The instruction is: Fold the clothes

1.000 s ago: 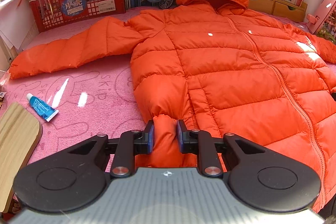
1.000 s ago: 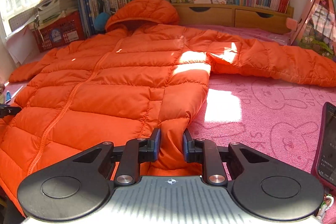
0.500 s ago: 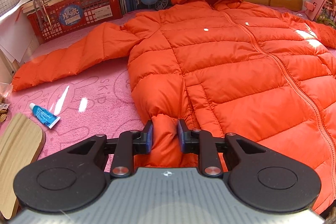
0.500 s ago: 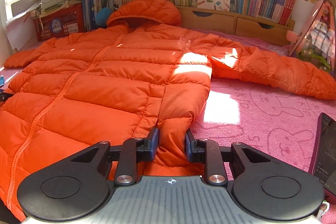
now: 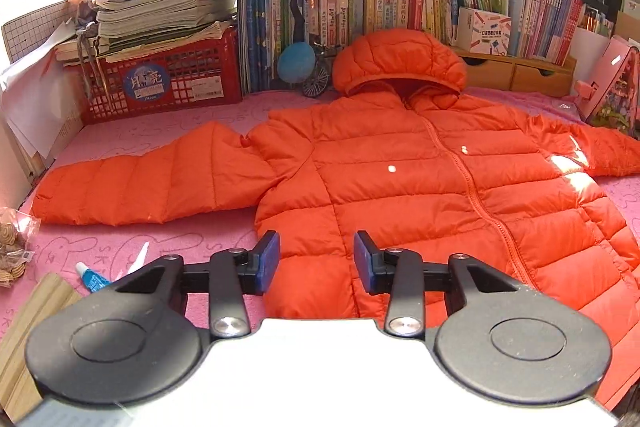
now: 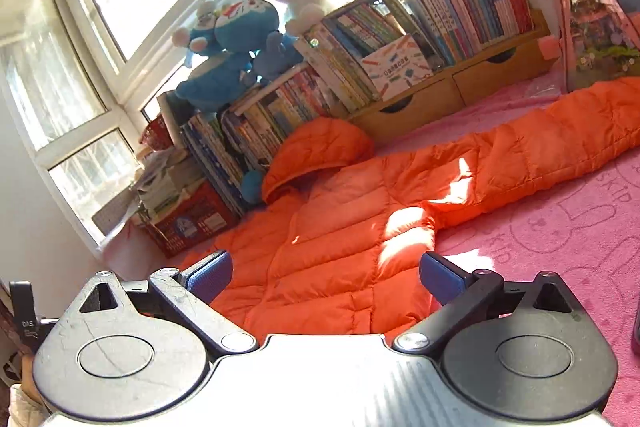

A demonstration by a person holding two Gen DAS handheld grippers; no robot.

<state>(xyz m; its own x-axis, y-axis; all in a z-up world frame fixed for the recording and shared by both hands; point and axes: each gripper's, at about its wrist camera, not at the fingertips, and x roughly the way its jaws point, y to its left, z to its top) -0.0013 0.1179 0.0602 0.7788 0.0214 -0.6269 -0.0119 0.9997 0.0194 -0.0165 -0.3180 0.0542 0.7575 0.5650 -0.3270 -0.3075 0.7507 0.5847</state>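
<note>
I see the pink surface (image 5: 132,143) carrying the orange jacket (image 5: 400,187), spread flat, front up, zipped, sleeves out to either side, hood toward the row of books (image 5: 360,7); a red crate (image 5: 168,83) stands at the far left; my right gripper (image 6: 324,277) is opening, fingers (image 6: 210,275) spread wide above the hem, gripping nothing; my left gripper (image 5: 316,259) is also opening, fingers (image 5: 266,263) apart over the hem corner, fabric seen between them but not pinched; a small blue tube (image 5: 92,279) lies near the left edge.
</note>
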